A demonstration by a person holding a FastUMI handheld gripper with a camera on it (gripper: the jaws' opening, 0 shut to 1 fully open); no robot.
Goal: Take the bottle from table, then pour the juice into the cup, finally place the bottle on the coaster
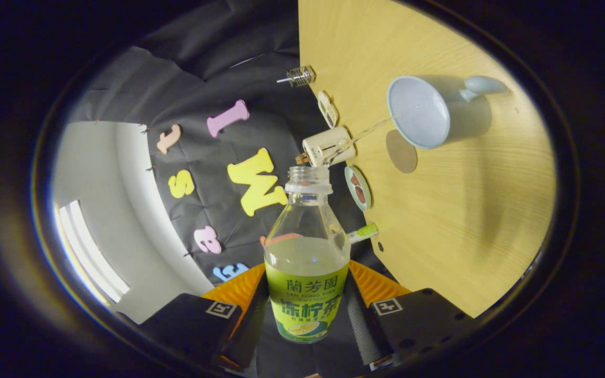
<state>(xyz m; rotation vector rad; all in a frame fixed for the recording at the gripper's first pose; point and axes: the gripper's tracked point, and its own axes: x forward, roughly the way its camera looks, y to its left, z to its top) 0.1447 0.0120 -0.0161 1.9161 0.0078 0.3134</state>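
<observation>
Table (465, 220): one cup (420, 111), one coaster (402, 151); jaws grip one bottle (306, 262).

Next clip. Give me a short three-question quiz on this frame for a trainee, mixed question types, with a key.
1. True or false: the bottle is capless and clamped between the gripper fingers.
2. Multiple choice: the round brown coaster on the wooden table is
A. under the cup
B. beside the light blue cup, bare
C. under the bottle
3. Fill in: the bottle's open mouth points toward the ____, tipped as if pouring.

Key: 1 true; 2 B; 3 cup
</observation>
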